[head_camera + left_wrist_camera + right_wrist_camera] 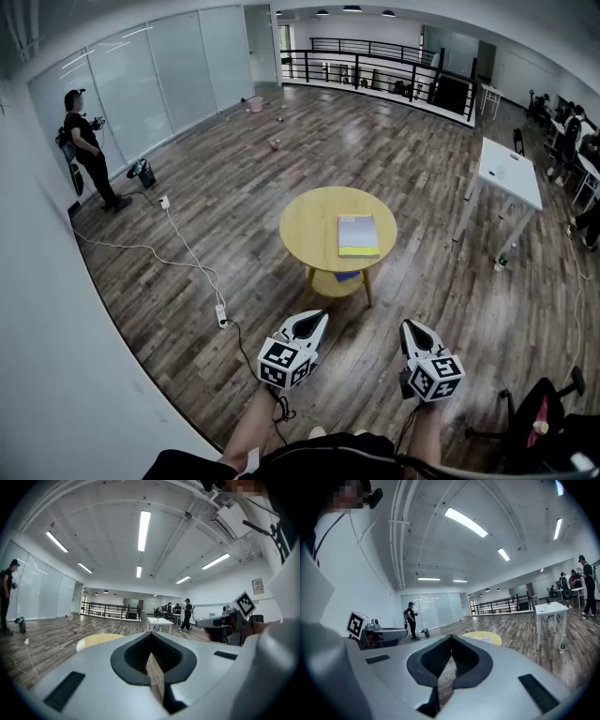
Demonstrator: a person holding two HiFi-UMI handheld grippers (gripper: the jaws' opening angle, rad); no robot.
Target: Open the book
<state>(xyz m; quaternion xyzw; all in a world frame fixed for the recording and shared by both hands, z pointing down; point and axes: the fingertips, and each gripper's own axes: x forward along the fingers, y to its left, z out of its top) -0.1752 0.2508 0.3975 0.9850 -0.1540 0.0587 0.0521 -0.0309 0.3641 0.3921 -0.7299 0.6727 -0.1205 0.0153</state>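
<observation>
Two grippers, held low in the head view, both pointing toward the table.
- Left gripper (319,317): one; jaws closed tip to tip, nothing between them.
- Right gripper (410,325): one; jaws closed together, nothing between them.
- Book (357,235): one; closed, lying flat, grey cover with a yellow-green band along its near edge. It sits right of centre on the round yellow table (314,225), ahead of both grippers and well apart from them, roughly in line with the gap between the two.
- Round yellow table: one; a blue item (347,276) lies on its lower shelf, kind not legible.
- White table (511,172): one, far right, well apart from the round table.
- Person in black (87,150): one, standing by the glass wall at far left.
- Cable with power strip (221,317): one, on the wooden floor left of the grippers.
</observation>
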